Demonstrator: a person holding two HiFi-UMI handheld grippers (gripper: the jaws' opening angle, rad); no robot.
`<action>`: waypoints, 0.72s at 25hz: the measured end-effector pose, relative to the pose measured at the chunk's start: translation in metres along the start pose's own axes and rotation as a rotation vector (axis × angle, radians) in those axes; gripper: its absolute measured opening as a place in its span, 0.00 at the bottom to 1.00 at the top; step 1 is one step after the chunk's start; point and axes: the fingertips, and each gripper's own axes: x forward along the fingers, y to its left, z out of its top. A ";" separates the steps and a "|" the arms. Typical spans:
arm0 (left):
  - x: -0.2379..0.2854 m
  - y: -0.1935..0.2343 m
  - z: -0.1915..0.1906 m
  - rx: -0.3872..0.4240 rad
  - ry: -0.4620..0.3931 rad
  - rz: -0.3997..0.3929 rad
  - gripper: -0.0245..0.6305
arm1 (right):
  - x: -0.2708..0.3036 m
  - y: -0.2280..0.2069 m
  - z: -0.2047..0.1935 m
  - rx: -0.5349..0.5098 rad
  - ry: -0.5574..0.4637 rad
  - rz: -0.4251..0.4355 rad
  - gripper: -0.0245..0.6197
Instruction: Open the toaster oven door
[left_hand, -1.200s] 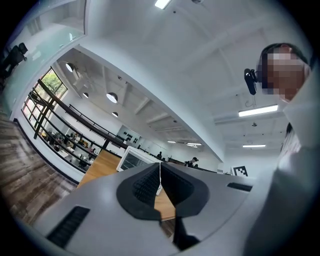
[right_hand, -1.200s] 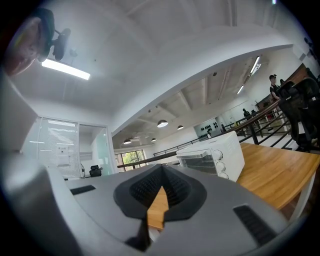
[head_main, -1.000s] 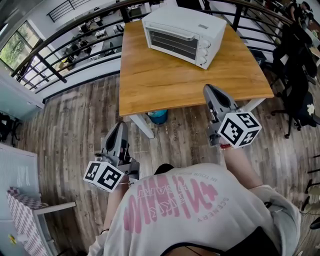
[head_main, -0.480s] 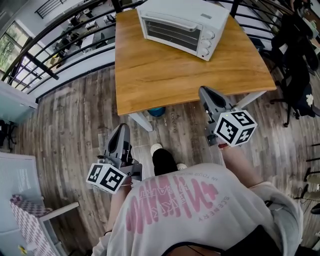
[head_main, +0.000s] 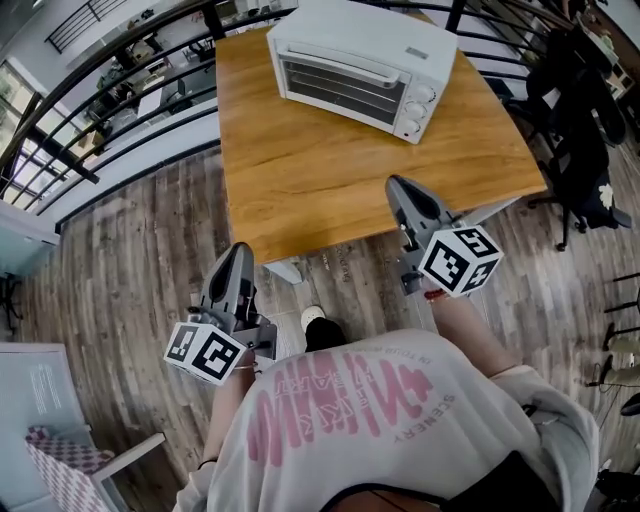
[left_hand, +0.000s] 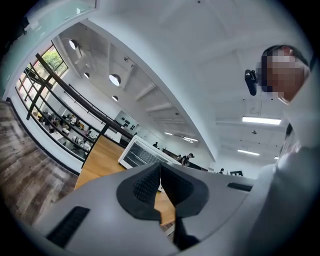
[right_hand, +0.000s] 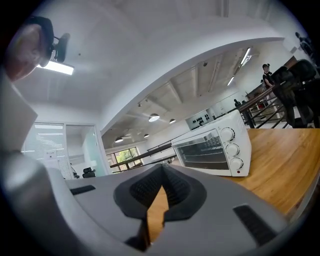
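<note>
Open-plan office mezzanine: black railing (head_main: 213, 18), office chairs (head_main: 582, 150), rows of desks (head_main: 150, 90) on the floor below.

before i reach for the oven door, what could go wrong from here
1. The right gripper and the left gripper are both shut. Unless the jaws open first, they would likely just bump the door handle.
2. The toaster oven sits angled and unbraced at the far side of the table, so pulling its door may drag it.
</note>
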 end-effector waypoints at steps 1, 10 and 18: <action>0.007 0.005 0.006 0.002 0.002 -0.010 0.07 | 0.006 -0.001 0.002 0.004 -0.008 -0.010 0.05; 0.044 0.033 0.055 0.013 -0.010 -0.116 0.07 | 0.042 -0.004 0.034 -0.005 -0.077 -0.102 0.05; 0.070 0.049 0.077 0.028 0.007 -0.215 0.07 | 0.064 0.001 0.035 -0.050 -0.079 -0.161 0.05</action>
